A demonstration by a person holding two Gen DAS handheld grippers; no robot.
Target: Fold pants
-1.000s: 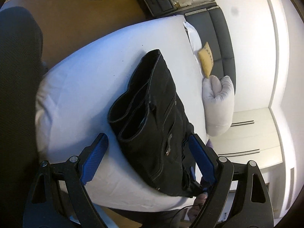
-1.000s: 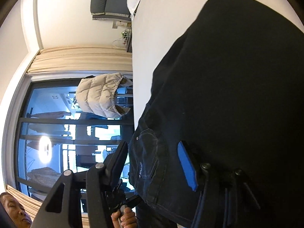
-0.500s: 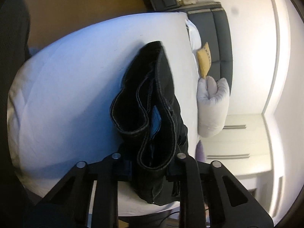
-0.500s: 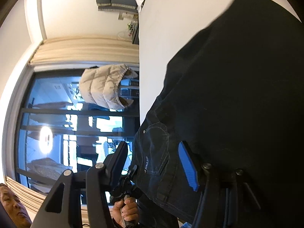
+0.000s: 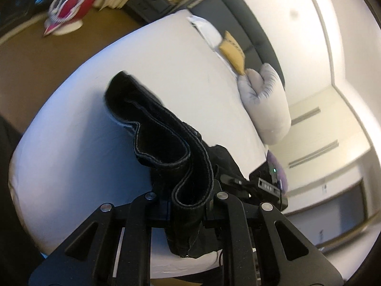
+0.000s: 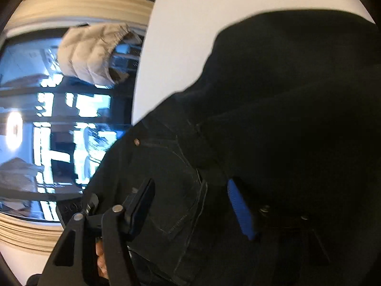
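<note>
Black denim pants (image 5: pixel 164 140) lie folded on a white bed (image 5: pixel 166 66). My left gripper (image 5: pixel 188 205) is shut on the pants' leg hems and lifts them off the sheet, the cloth bunched between the jaws. In the right wrist view the pants (image 6: pixel 273 119) fill most of the frame, with a back pocket and rivet visible. My right gripper (image 6: pixel 190 205) has its jaws spread apart around the waistband area, a blue pad (image 6: pixel 238 209) lying against the denim; the cloth is not pinched.
A grey pillow (image 5: pixel 266 104) and a yellow cushion (image 5: pixel 233 50) sit at the bed's far side by a dark headboard (image 5: pixel 252 31). Brown floor with a red item (image 5: pixel 69 12) lies to the left. A beige puffer jacket (image 6: pixel 92 50) hangs by a window.
My left gripper went from open around the leg hems to shut on them and has raised them. The right gripper stayed open and pushed slightly closer onto the pants.
</note>
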